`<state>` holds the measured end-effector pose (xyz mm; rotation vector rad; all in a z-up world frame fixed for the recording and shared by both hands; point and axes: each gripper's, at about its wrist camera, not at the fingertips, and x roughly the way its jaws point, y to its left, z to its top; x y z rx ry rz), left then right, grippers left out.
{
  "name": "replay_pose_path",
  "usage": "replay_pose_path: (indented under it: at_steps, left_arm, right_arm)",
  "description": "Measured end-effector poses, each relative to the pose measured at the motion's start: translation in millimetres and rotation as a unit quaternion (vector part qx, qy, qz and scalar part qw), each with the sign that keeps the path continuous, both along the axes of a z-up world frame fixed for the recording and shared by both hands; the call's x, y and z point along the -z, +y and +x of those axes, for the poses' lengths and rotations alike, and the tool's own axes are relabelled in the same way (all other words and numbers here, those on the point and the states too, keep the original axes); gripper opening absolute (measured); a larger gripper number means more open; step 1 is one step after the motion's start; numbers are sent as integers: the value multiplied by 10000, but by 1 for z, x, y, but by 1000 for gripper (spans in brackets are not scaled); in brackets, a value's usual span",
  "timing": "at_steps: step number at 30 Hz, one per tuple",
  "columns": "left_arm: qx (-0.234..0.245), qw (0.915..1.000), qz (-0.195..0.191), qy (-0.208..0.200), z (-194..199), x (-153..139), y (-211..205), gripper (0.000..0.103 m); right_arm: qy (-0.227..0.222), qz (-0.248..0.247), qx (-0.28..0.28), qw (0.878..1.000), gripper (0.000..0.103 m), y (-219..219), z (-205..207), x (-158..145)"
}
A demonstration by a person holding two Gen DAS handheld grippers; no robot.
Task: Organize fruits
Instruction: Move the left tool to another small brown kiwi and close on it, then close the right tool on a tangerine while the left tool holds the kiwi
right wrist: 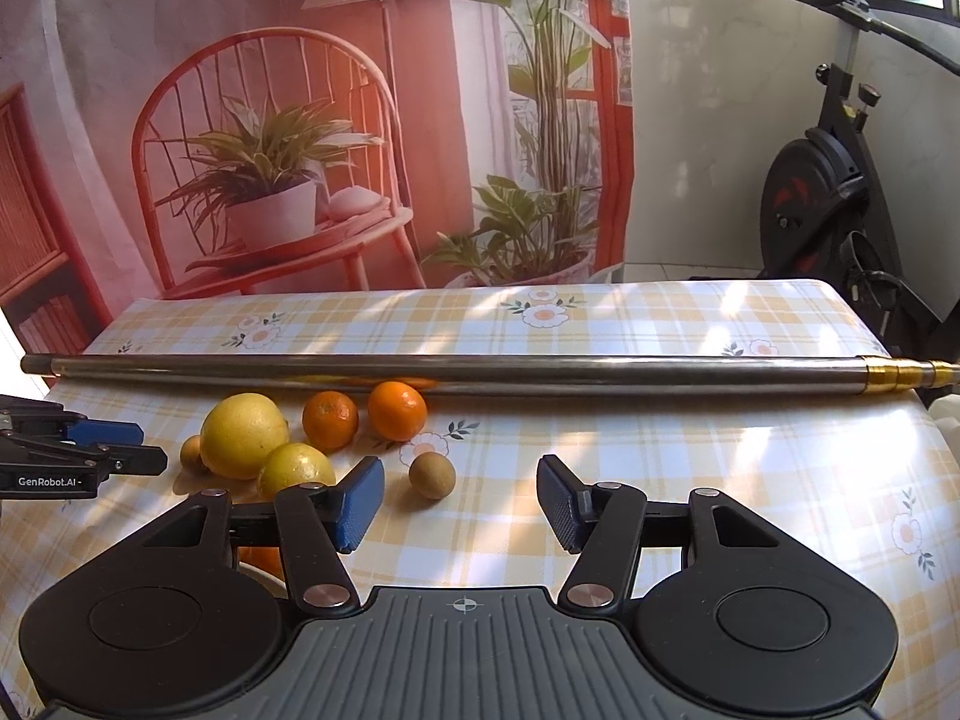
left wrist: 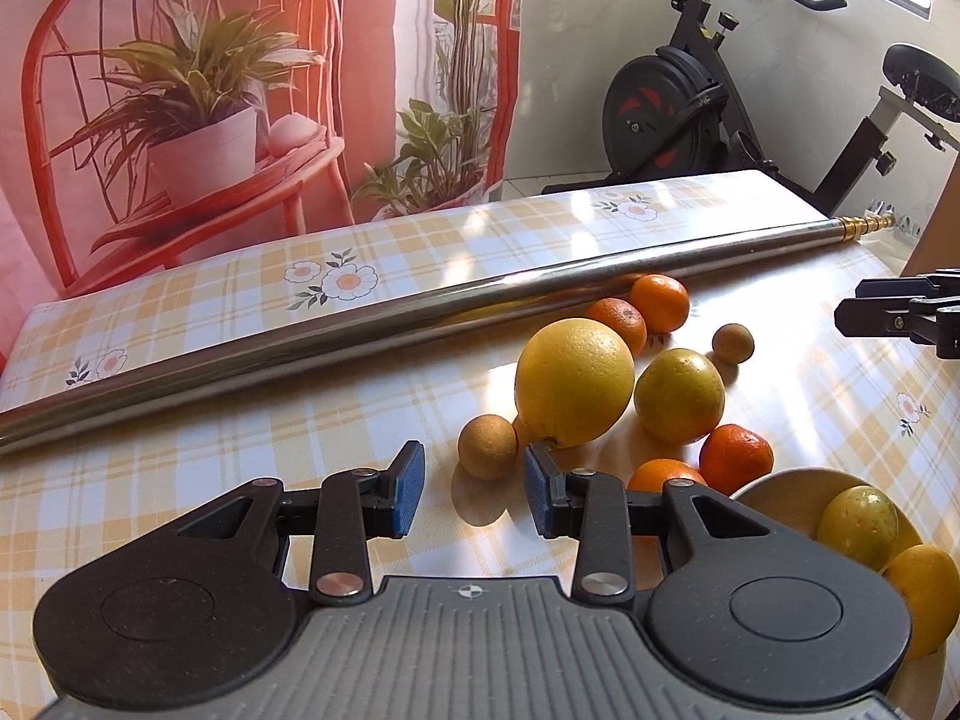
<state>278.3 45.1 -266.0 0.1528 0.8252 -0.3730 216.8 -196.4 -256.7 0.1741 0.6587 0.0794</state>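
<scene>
Loose fruit lies on the checked tablecloth (left wrist: 252,456): a big yellow citrus (left wrist: 575,381), a smaller yellow-green one (left wrist: 679,395), several oranges (left wrist: 660,303) and two small brown round fruits. My left gripper (left wrist: 474,489) is open, empty, and tilted down at the near brown fruit (left wrist: 487,447), which sits just beyond its blue pads. My right gripper (right wrist: 461,504) is also open and empty, with the other brown fruit (right wrist: 432,476) just ahead of its gap. A cream plate (left wrist: 774,486) at lower right holds two yellow-green fruits (left wrist: 858,525).
A long steel pole (left wrist: 360,324) with a brass end lies across the table behind the fruit. An exercise bike (left wrist: 690,108) stands beyond the far right corner. A printed backdrop hangs behind the table. My left gripper (right wrist: 120,450) shows at the left edge of the right wrist view.
</scene>
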Motion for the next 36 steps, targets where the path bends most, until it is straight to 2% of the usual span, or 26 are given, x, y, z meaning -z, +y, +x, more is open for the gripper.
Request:
replay_pose_path:
  at_steps: [7,13,16,27,30,31,36]
  left_arm:
    - [216,9990,391,-78,7,10,-14,38]
    - [181,9991,392,0,16,19,-16,37]
    - [141,9992,362,15,18,21,-15,28]
    - [-286,9990,292,-178,3,7,-1,27]
    - [-597,9962,547,-328,-6,0,1,27]
    - [-749,9951,540,-353,-9,-4,3,27]
    - [-1195,9925,-85,-251,-24,-16,14,27]
  right_arm:
    - [71,22,2,10000,54,-1,7,6]
    - [115,41,-10,9999,54,-1,9,8]
    - [133,62,-20,9999,54,-1,10,9]
    - [72,19,-131,9999,53,1,15,8]
    - [-17,-15,-204,9998,52,2,18,7]
    - [-42,-18,-242,9997,51,3,20,7]
    - [-88,-109,-459,9989,43,8,38,12]
